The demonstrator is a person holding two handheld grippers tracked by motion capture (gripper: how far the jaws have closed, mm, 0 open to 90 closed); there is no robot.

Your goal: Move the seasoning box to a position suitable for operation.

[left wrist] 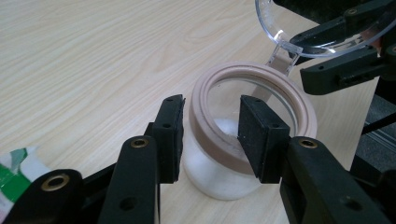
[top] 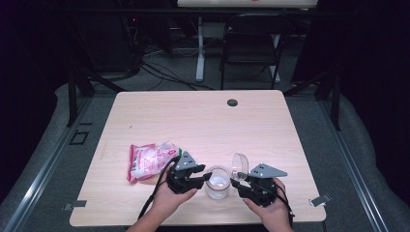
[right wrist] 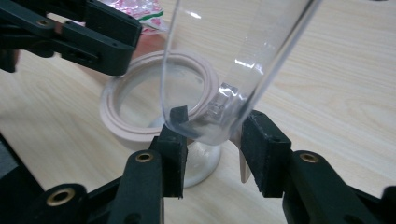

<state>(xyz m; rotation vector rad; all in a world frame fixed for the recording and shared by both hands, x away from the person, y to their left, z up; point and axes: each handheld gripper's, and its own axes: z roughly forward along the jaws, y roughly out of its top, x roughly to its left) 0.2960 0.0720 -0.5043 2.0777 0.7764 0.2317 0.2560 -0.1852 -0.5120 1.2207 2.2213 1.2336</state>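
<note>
Standing at the table's six o'clock edge, the glass jar (top: 217, 182) has its hinged clear lid (top: 239, 164) swung up at its one o'clock. Lid work looks to be the step in hand; next, I'd judge, the lid must be swung on its hinge while the jar is steadied. The left gripper (top: 207, 177), at the jar's nine o'clock, straddles the pinkish rim (left wrist: 205, 123), one pad outside, one inside, half open, not clearly pinching. The right gripper (top: 234, 183), at three o'clock, brackets the lid's lower edge; contact I cannot tell. A pink packet (top: 150, 161) lies at ten o'clock.
</note>
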